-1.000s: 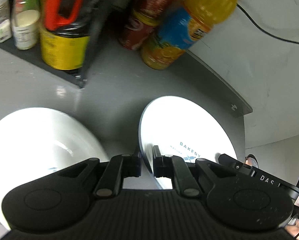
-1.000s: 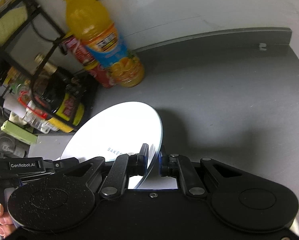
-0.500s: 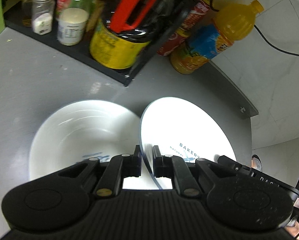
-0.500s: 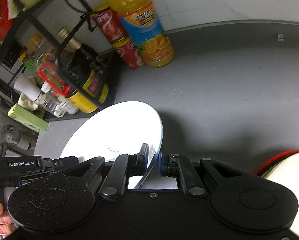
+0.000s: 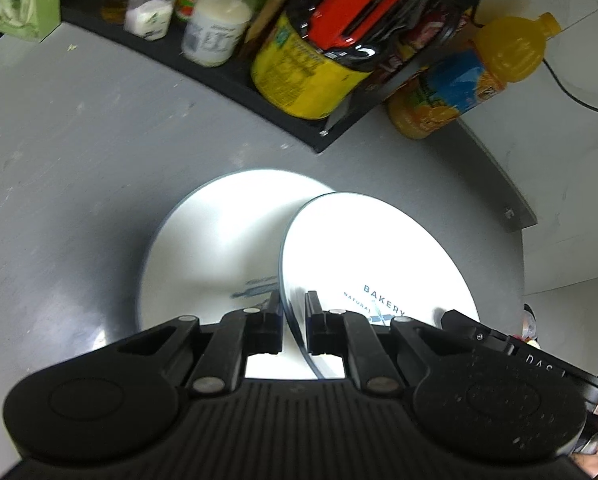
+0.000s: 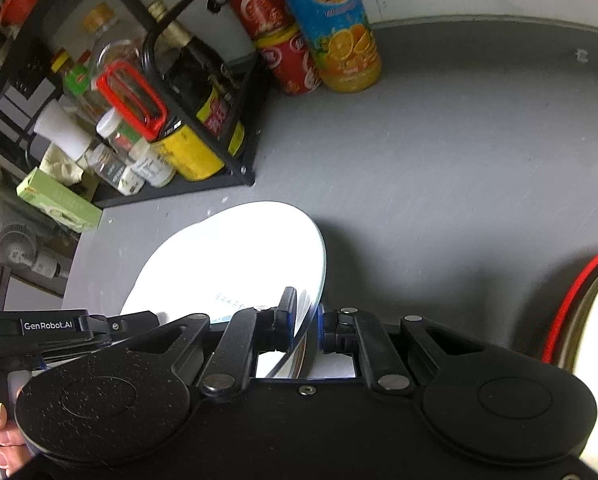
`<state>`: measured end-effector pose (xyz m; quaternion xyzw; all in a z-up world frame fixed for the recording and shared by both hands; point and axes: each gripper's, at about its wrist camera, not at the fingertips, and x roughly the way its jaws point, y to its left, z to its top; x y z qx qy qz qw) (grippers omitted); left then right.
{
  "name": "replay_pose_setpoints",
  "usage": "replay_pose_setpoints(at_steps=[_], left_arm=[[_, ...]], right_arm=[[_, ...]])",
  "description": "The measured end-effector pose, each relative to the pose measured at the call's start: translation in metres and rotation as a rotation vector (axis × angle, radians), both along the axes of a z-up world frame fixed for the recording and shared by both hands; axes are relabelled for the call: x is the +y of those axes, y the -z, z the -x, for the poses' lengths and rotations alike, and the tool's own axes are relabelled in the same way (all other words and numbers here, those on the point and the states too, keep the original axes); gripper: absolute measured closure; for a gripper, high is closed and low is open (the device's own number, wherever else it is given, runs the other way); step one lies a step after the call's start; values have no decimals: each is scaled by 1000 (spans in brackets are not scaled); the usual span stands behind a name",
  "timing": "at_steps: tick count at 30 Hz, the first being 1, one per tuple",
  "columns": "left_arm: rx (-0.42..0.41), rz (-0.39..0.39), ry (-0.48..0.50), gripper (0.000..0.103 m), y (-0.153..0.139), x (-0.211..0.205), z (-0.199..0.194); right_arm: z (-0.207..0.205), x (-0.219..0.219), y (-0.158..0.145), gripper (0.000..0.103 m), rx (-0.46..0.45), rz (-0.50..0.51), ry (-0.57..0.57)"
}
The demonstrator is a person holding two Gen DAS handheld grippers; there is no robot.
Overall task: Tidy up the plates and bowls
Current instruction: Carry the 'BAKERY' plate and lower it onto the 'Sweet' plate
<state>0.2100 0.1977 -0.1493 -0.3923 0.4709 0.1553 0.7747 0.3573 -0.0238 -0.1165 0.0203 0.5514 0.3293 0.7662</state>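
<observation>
A white plate printed "BAKERY" hangs tilted above the grey table, held by both grippers. My left gripper is shut on its near-left rim. My right gripper is shut on the opposite rim of the same plate. Below it, on the table, lies a second white dish with a blue print; the held plate overlaps its right part. In the right wrist view only a sliver of that dish shows past the held plate. A hand grips the left gripper's handle.
A black rack with jars, a yellow-labelled dark bottle and spice shakers stands just behind the dishes. An orange juice bottle and red cans stand by the wall. A red-rimmed white bowl sits at the right.
Both grippers have carried the plate leftward, toward the rack. The white dish on the table, earlier beside the plate, now lies partly under it. The red-rimmed bowl has come into view.
</observation>
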Motion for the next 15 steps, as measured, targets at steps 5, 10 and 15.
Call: replay_pose_setpoints(at_steps=[5, 10, 15], left_arm=[[27, 4, 1, 94, 12, 4, 9], [41, 5, -10, 93, 21, 10, 12], [53, -9, -23, 92, 27, 12, 15]], right_arm=[[8, 5, 7, 93, 5, 10, -5], [12, 11, 11, 93, 0, 19, -18], [17, 14, 16, 94, -6, 26, -19]])
